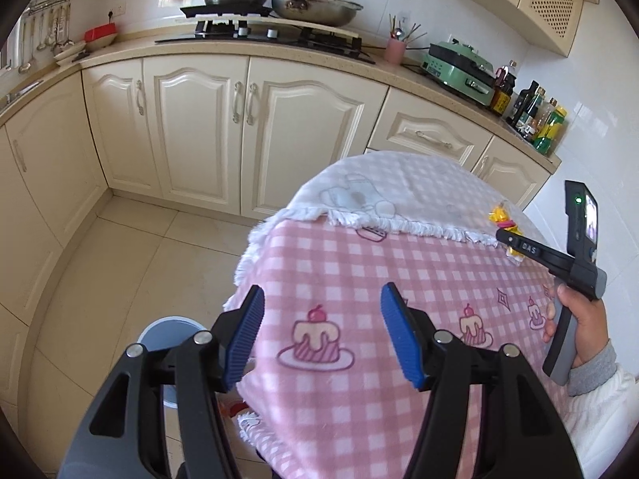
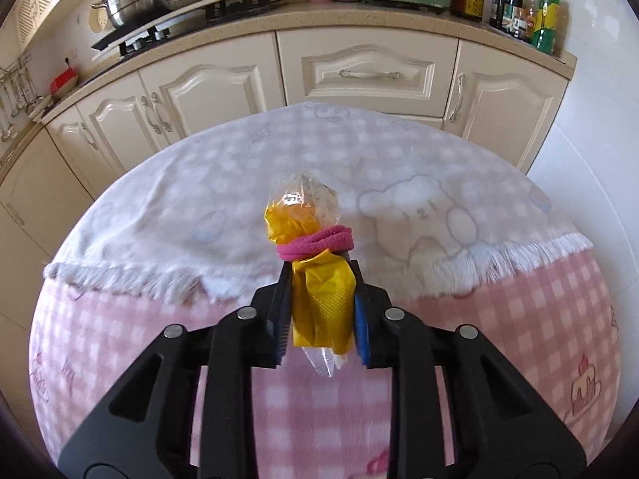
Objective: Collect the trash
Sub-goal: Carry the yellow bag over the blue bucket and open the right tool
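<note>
- Right wrist view: right gripper (image 2: pixel 321 299) clamped on yellow wrapper (image 2: pixel 319 303), frame centre, over tablecloth (image 2: pixel 159 207).
- Left wrist view: left gripper (image 1: pixel 321 331) spread, empty, lower centre; bin (image 1: pixel 167 333) lower left.

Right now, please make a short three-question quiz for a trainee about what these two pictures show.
1. True or false: the right gripper is closed on the yellow wrapper.
2. What is wound around the wrapper above the jaws? A) a pink hair tie B) a blue ribbon C) a metal wire
3. Fill in: the left gripper has its jaws ____, with nothing between them.

Key: 1 true. 2 A, the pink hair tie. 3 open, above the pink checked cloth.
</note>
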Demonstrator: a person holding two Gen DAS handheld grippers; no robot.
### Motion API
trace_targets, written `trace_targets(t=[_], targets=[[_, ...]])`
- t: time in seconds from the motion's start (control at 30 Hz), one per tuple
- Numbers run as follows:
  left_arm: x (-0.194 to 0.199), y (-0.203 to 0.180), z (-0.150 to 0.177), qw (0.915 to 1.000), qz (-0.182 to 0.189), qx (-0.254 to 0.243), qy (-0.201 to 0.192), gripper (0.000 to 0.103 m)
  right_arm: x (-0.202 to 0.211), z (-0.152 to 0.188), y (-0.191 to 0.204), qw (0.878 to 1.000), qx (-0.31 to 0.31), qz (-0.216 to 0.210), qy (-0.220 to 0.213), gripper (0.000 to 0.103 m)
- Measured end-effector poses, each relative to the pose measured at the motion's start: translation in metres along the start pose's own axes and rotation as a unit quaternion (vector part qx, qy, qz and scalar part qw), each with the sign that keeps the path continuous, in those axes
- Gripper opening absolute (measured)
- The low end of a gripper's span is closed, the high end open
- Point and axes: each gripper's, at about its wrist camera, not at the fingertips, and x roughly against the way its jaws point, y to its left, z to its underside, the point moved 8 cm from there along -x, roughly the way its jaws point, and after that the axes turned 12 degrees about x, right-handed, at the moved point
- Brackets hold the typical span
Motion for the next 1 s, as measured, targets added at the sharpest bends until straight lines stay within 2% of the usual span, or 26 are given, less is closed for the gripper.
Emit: trace_targets(t=[0.13, 0.33, 0.47, 0.6, 0.8, 1.0], targets=[[0.019, 0.011, 0.007, 0.9999, 0.002, 0.008, -0.007, 0.061, 0.032, 0.006, 0.021, 1.000, 0.007, -0.016, -0.022, 0.025], [0.042, 0.034, 0.023, 0.9998, -0.002, 0.016, -0.009, 0.062, 0.083, 0.013, 0.077, 0.996, 0.035, -0.059, -0.057, 0.025], [0.053, 0.061, 0.031, 0.9995, -0.014, 0.026, -0.011, 0.063, 0.114, 0.015, 0.139, 0.988, 0.060, -0.115, -0.079, 0.025], [0.060, 0.094, 0.041, 0.9984, -0.026, 0.049, -0.011, 0.063, 0.135, 0.017, 0.221, 0.975, 0.093, -0.183, -0.091, 0.025], [0.062, 0.160, 0.050, 0.9943, -0.053, 0.092, -0.014, 0.063, 0.133, 0.034, 0.338, 0.955, 0.148, -0.246, -0.077, 0.025], [0.042, 0.245, 0.065, 0.9848, -0.084, 0.152, 0.000, 0.064, 0.086, 0.069, 0.424, 0.943, 0.192, -0.270, -0.026, 0.025]])
